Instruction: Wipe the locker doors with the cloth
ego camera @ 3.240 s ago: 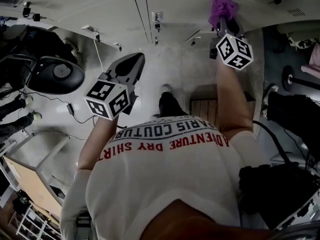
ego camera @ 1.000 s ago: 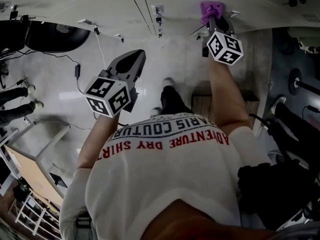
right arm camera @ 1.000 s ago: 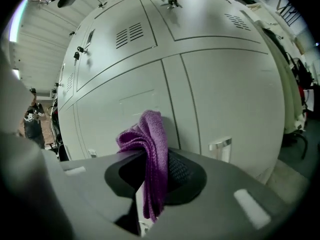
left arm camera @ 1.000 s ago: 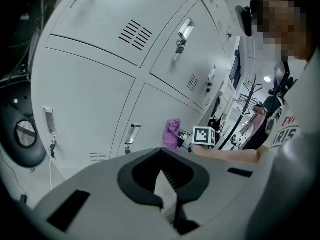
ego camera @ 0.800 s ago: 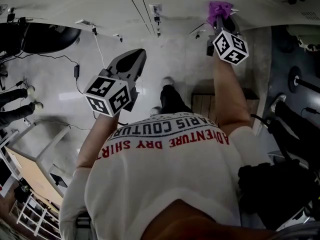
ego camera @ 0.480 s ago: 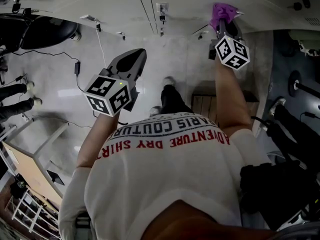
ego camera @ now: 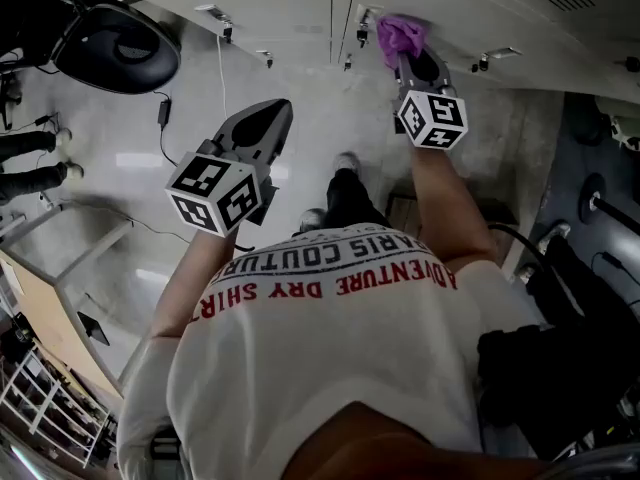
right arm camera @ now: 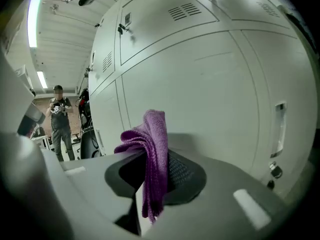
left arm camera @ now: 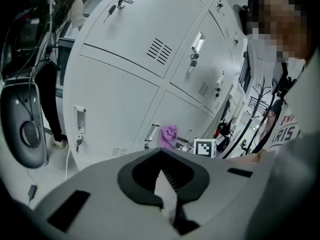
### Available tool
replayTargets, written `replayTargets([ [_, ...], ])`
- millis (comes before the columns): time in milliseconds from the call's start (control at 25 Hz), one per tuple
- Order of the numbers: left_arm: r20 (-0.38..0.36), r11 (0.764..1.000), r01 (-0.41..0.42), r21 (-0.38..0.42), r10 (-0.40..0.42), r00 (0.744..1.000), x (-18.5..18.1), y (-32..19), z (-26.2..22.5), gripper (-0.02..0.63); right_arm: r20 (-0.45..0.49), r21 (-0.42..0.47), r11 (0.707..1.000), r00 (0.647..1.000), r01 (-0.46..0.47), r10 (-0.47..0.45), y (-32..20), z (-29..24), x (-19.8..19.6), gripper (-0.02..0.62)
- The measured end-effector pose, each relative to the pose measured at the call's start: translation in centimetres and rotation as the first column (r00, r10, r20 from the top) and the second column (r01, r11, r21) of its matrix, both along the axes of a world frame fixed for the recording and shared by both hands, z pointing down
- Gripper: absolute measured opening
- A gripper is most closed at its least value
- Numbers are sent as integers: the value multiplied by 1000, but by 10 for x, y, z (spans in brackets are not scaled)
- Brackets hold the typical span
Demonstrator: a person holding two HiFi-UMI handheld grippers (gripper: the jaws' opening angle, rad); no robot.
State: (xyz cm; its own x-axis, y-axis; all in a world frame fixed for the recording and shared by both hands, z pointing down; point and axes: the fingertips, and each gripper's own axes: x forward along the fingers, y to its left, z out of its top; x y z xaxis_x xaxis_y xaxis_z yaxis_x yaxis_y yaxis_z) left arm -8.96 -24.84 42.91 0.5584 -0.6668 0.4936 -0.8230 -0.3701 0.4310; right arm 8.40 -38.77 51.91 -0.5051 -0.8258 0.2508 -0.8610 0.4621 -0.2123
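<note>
Your right gripper (right arm camera: 152,184) has its fingers (right arm camera: 185,176) pinched narrow on the purple knitted cloth (right arm camera: 152,149), and that is the hand that matters. The cloth sits as a bunched fold with its long axis running up and down between the fingers. Its crest sticks out past the fingertips and a short tail hangs on the near side. The pale grey metal locker door (right arm camera: 210,84) lies straight ahead of those fingertips, so the crest is the leading part.

From the head view, the cloth (ego camera: 400,36) looks pressed to the door face beyond the right gripper (ego camera: 410,58), but I cannot confirm contact from the gripper's own view. A metal pull handle (ego camera: 363,14) stands just to the left of the fingertips, very near the cloth. The broad bare panel opens out to the right of the fingers, so a stroke that way looks the freer one. A stroke to the left would likely snag the fold on the handle.

Your left gripper (ego camera: 262,118) hangs well apart, low and to the left of the right fingers, pointing at the lockers without touching them. Its fingers are brought together with nothing between them (left arm camera: 167,184). It is the farther hand and has no part in the wipe.
</note>
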Motion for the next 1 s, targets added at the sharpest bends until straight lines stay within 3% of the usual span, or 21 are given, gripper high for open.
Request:
replayTargets([
  [200,14,998,58,-14,-58,998,-24,7,6,2,5,-18,999,999,47,-47,-11,17,-35,61],
  [400,23,996,88,-20,-87,996,-34,9,9,2,11,-59,997,999,43,-42,-24,38,-45,61],
  [720,40,997,70,-25,-69,997,-24,-1,16,2,37,-63,997,999,32,-30,-37,43,-44,63],
  [1000,36,999,11,-37,-9,999,4,-3,23,2,-18,-37,998,999,42,-42,-35,41,-26,63],
])
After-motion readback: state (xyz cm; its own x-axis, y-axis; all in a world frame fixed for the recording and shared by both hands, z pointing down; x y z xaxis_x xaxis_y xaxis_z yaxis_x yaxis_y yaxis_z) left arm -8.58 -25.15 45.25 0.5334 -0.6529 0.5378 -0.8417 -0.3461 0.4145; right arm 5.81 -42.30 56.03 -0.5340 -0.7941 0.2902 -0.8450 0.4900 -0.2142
